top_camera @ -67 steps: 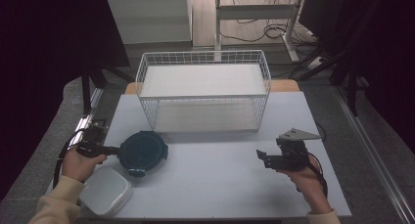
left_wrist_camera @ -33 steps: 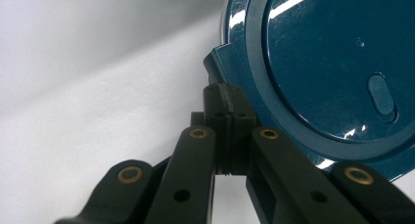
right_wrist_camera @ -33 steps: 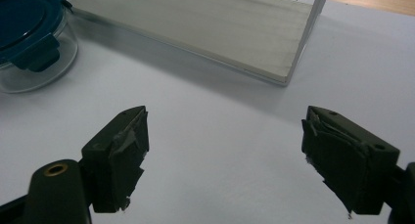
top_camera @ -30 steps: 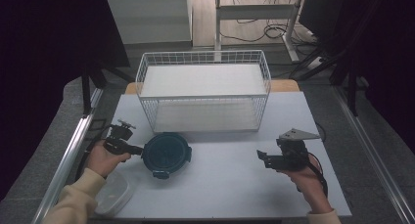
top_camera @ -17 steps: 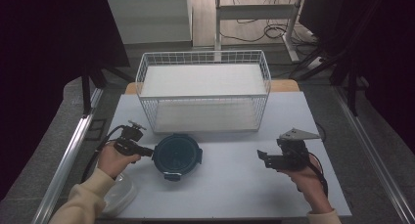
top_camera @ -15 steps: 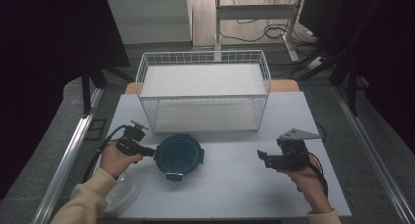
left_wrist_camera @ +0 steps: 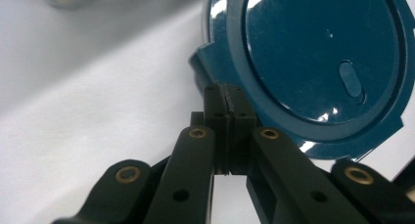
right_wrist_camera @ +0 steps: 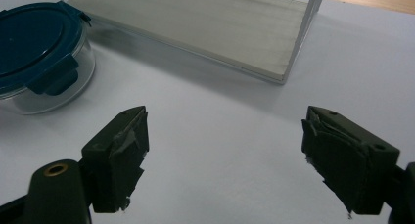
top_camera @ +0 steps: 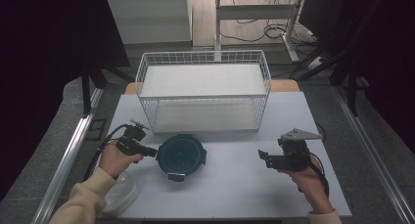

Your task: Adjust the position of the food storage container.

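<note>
We see a round container (top_camera: 180, 157) with a clear, glass-like body and a glossy teal plastic lid (left_wrist_camera: 323, 57) that throws bright highlights. The left gripper (left_wrist_camera: 226, 111) is matt black plastic with brass-coloured rivets; the right gripper (right_wrist_camera: 225, 160) has jaws wrapped in wrinkled, dull black tape. We note a basket (top_camera: 205, 94) of thin white-coated wire holding a matt pale board. The table (top_camera: 235, 185) is smooth, matt and whitish. A second container (top_camera: 120, 194) looks like frosted translucent plastic.
</note>
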Motion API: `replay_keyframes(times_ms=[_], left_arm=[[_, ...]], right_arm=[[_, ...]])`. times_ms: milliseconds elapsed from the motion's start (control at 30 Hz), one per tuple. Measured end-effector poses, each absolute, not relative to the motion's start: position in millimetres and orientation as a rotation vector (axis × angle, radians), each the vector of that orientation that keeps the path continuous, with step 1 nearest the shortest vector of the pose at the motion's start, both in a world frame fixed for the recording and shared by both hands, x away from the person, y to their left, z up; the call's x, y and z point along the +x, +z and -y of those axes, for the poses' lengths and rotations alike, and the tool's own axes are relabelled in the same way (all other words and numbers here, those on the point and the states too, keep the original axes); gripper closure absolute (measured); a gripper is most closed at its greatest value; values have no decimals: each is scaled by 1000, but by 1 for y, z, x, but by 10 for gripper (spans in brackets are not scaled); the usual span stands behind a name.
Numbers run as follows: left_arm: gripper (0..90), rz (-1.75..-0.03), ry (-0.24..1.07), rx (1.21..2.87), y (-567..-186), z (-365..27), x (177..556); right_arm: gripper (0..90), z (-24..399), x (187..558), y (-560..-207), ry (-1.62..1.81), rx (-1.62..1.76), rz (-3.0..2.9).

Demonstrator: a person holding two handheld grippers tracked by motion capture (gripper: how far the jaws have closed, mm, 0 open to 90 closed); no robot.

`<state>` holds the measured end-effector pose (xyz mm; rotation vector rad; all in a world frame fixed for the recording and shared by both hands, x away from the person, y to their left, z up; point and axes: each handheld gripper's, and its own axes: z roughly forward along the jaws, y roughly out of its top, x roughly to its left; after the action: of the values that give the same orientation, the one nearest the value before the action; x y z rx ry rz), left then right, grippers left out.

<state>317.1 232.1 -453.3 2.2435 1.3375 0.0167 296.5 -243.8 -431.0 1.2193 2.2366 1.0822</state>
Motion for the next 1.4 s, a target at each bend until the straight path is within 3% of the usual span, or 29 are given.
replay_keyframes(times_ms=[200, 400, 533, 900, 1167, 1267, 1400], left_arm=[[868, -1305, 101, 2126, -423, -257, 280], [873, -1185, 117, 2074, -401, -245, 242], [879, -1065, 74, 2034, -392, -215, 222], [883, -973, -78, 1914, -404, -144, 231], [887, -1183, 75, 1866, -421, -164, 262], [894, -1238, 77, 1813, -426, -176, 270], [896, -1381, 189, 1760, -437, -186, 276]], right_arm=[[177, 248, 297, -430, 1085, 1231, -2222], [177, 245, 296, -429, 1091, 1224, -2225], [177, 243, 296, -429, 1092, 1215, -2229], [177, 245, 296, -428, 1107, 1216, -2226], [177, 242, 296, -430, 1099, 1203, -2242], [177, 242, 297, -430, 1098, 1204, -2241], [177, 239, 297, -431, 1096, 1205, -2246]])
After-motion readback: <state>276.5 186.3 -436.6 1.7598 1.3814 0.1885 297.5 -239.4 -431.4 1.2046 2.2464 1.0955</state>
